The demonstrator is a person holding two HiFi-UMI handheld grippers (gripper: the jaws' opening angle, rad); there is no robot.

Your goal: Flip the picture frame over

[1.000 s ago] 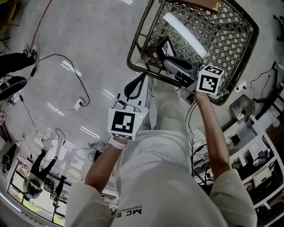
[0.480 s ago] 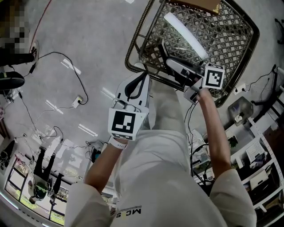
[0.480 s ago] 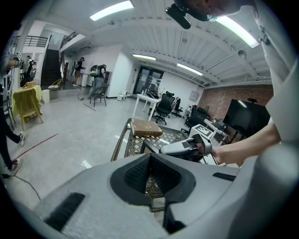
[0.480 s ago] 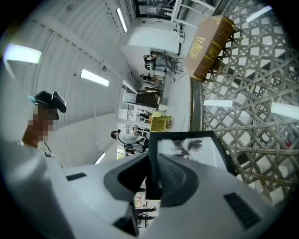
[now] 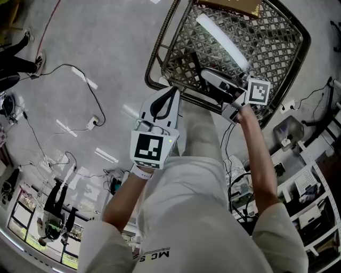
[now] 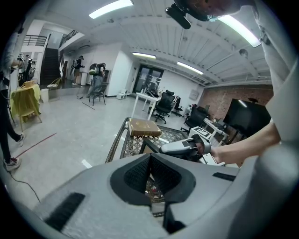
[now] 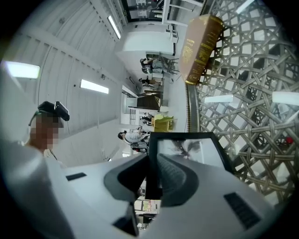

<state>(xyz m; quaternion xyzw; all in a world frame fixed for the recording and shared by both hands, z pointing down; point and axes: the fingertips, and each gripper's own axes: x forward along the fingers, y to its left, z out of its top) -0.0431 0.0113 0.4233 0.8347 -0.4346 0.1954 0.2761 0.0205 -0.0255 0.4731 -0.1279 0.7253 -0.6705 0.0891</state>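
Observation:
The black picture frame (image 7: 196,149) stands on edge over the woven lattice table (image 5: 160,50), its picture side showing in the right gripper view. My right gripper (image 7: 153,156) is shut on the frame's black border. From the head view the right gripper (image 5: 210,80) reaches over the table's near rim, with the frame (image 5: 194,61) at its tip. My left gripper (image 5: 171,95) hangs just short of that rim, shut on nothing. In the left gripper view the left gripper (image 6: 150,156) faces the frame (image 6: 148,145) and the right gripper (image 6: 184,147).
A brown book (image 5: 234,5) lies at the table's far side, also seen as a book (image 7: 201,44) in the right gripper view. Cables and a power socket (image 5: 95,123) lie on the floor at left. Shelving (image 5: 309,181) stands at right.
My right gripper has pushed a little farther over the table with the frame in it. The left gripper has stayed put.

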